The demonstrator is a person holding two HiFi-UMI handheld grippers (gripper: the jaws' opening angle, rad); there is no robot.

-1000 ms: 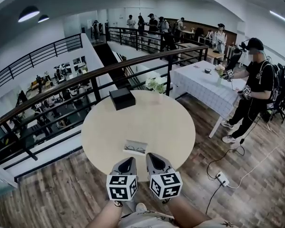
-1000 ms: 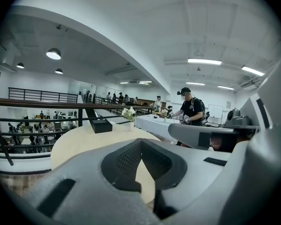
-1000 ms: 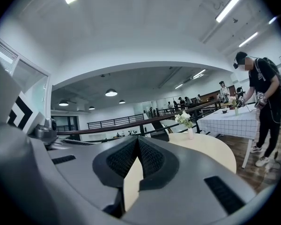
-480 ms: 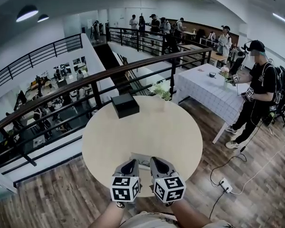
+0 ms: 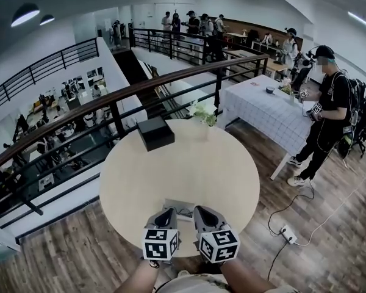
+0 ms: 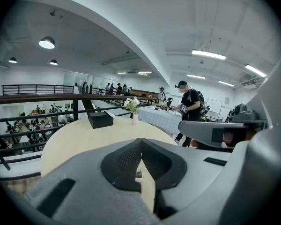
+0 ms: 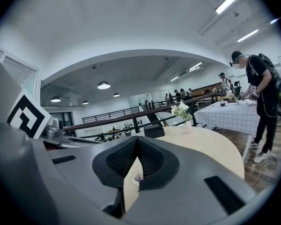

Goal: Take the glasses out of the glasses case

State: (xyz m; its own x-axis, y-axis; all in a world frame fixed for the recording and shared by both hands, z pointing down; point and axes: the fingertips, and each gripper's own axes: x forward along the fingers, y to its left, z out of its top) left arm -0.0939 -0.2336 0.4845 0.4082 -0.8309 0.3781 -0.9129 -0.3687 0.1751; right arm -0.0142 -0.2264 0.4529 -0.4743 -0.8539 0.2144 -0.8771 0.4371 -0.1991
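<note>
left fingers: the left gripper (image 5: pixel 166 215) is seen with its jaws drawn together at the tips in the left gripper view (image 6: pixel 140 145); nothing is held between them.
right fingers: the right gripper (image 5: pixel 202 213) is likewise closed tip to tip in its own view (image 7: pixel 138 142), and nothing is clamped.
gripper placement: both are held side by side at the lower centre of the head view, over the near edge of the table.
glasses case: a pale, flat glasses case (image 5: pixel 182 210) is lain on the near edge, just beyond the two sets of tips and partly covered by them; a sliver of it is seen through the gap under the right jaws (image 7: pixel 136 179). the glasses themselves cannot be made out.
table: a round, light wooden table (image 5: pixel 189 163) fills the middle of the frame.
far edge: a black box (image 5: pixel 155 133) is set at the upper left of the tabletop, and a small vase of white flowers (image 5: pixel 202 113) near the upper rim.
surroundings: a dark railing (image 5: pixel 110 102) is curved behind the table; a person in black (image 5: pixel 326 102) is stood at a checked-cloth table (image 5: pixel 268 112) at the upper right.
</note>
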